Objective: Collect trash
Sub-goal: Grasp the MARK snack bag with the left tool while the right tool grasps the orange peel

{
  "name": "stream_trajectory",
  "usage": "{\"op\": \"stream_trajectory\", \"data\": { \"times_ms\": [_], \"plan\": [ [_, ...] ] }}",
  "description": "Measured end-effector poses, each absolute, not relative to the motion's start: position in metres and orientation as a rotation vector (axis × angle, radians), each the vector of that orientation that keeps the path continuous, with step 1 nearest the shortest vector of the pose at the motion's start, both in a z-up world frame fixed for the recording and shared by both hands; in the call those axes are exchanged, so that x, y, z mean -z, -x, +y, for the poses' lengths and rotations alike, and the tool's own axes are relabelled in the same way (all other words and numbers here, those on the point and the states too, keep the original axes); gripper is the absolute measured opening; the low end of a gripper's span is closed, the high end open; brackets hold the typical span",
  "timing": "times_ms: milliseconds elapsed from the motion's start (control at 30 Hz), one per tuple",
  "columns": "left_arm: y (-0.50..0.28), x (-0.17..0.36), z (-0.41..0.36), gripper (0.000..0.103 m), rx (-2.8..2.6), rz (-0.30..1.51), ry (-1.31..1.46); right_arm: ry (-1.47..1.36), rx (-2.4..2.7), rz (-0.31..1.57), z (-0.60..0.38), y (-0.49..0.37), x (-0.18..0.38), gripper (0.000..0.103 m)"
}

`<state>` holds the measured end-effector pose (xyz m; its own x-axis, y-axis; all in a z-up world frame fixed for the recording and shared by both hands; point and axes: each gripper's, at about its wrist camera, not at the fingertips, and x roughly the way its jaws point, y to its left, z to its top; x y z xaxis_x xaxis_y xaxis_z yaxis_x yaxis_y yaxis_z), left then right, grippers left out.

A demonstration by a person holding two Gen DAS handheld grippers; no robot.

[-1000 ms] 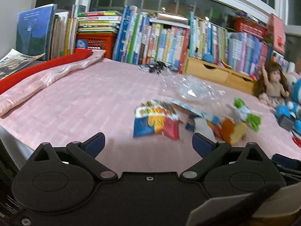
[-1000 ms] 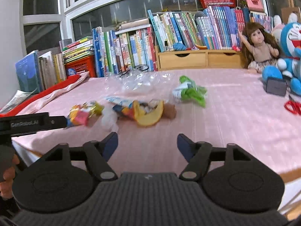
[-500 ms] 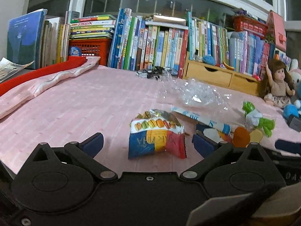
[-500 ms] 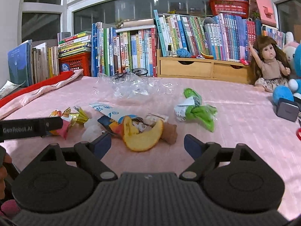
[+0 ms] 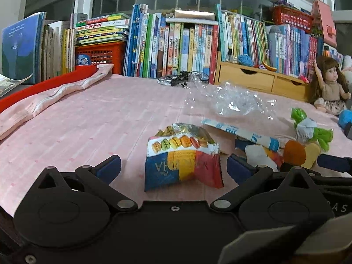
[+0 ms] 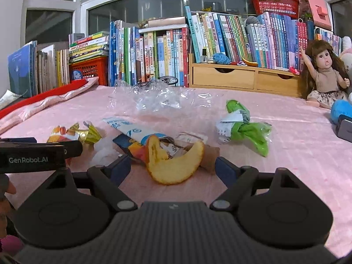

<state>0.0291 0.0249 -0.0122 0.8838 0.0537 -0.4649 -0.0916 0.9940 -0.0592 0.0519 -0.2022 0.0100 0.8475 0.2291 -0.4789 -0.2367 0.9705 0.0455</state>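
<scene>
The trash lies in a loose heap on the pink bedcover (image 5: 92,127), in front of the row of books (image 5: 176,48).

The left claw (image 5: 173,167) is spread wide and holds nothing. The snack bag (image 5: 182,156), printed with macarons, sits between its fingers, touched by neither. That bag is probably thin crinkly foil: very light, springy and slick, so it is likely to skate away if pinched flat. Its crumpled top edge, on the side toward the books, looks like the best place to grip.

The right claw (image 6: 171,169) also stands wide and holds nothing. Its jaws have just been opening, and the orange peel (image 6: 173,162) lies between them, untouched. The peel is curved, fairly stiff and light; a grip across its thick rim should hold, though its waxy skin may slip.

Nearer the books than the peel lie a blue-and-white wrapper (image 6: 132,129), a green bag (image 6: 244,127) and a sheet of clear plastic (image 6: 158,99). All look flimsy and almost weightless, best taken at a bunched fold. A crumpled white tissue (image 6: 103,151) lies just beside the peel, soft and easy to pinch.
</scene>
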Motion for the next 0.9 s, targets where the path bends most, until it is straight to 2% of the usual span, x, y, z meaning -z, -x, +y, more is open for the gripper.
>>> {"op": "stream_trajectory", "data": {
  "times_ms": [267,333,433,467,633,900],
  "plan": [
    [-0.03,0.012,0.022,0.099,-0.06,0.459,0.055,0.056,-0.257,0.486,-0.196,-0.053,-0.015,0.082],
    [-0.032,0.012,0.022,0.094,-0.046,0.467,0.053,0.065,-0.254,0.497,-0.194,-0.055,-0.013,0.073],
    [-0.035,0.012,0.023,0.074,-0.033,0.485,0.068,0.071,-0.237,0.491,-0.194,-0.054,-0.014,0.057],
    [-0.035,0.012,0.024,0.065,-0.029,0.491,0.075,0.066,-0.236,0.487,-0.195,-0.053,-0.014,0.055],
    [-0.025,0.009,0.023,0.06,-0.032,0.486,0.07,0.035,-0.235,0.474,-0.2,-0.047,-0.019,0.044],
    [0.004,-0.005,0.019,0.059,-0.03,0.431,0.05,0.002,-0.244,0.448,-0.206,-0.03,-0.027,0.043]
  ]
}}
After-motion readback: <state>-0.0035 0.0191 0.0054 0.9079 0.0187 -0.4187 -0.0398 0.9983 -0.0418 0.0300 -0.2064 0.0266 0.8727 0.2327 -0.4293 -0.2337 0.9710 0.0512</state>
